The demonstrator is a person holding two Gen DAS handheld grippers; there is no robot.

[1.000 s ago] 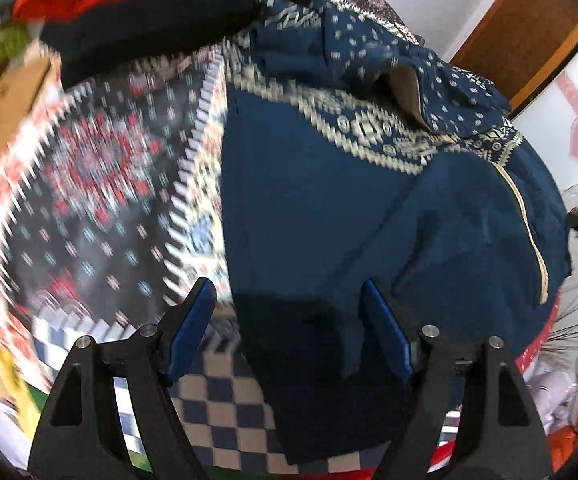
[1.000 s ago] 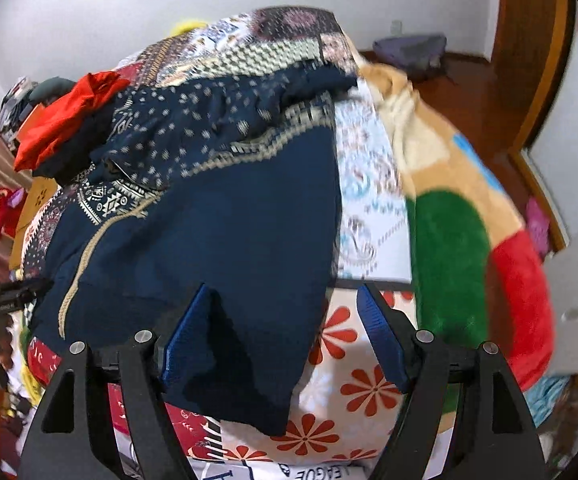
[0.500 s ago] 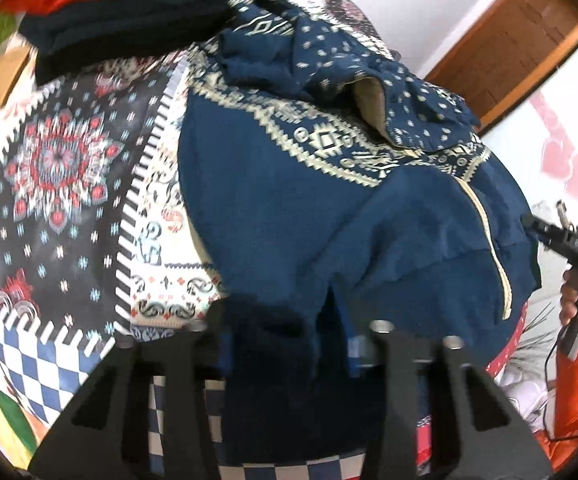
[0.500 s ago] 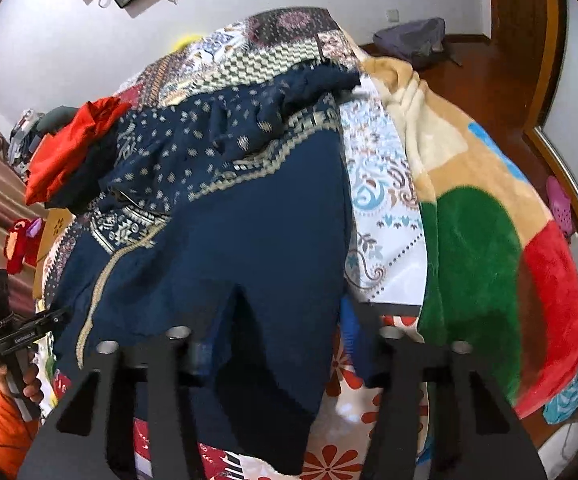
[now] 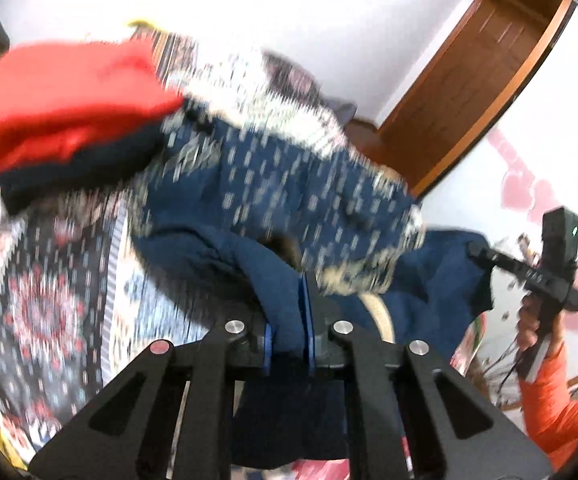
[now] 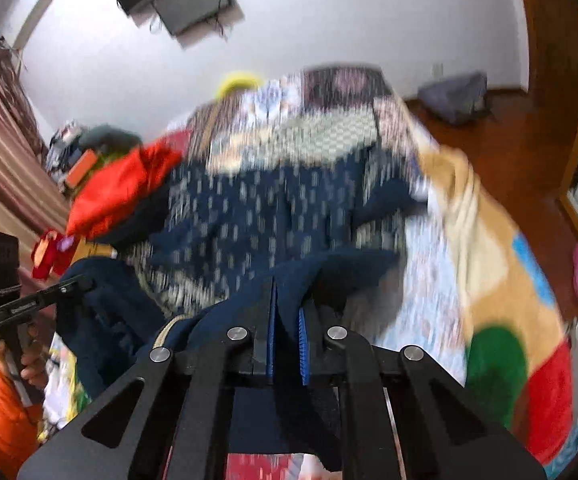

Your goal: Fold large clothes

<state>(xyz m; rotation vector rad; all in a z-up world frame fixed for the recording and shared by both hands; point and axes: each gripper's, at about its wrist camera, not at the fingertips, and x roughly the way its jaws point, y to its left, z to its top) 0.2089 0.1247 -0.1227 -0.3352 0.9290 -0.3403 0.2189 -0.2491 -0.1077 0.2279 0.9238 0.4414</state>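
**Both jaws pinch the near hem; the garment runs away toward twelve o'clock**

Our left gripper (image 5: 287, 312) has its jaws closing, blue pads already pressed on a fold of the navy garment (image 5: 289, 200). The rest of the cloth stretches toward twelve o'clock across the bed (image 5: 49, 280), its patterned end beside the red pile (image 5: 69, 112). Our right gripper (image 6: 287, 320) has its jaws nearly together on the same hem. We judge the long axis runs straight ahead, so the fold should carry this edge forward, neither hand nearer.
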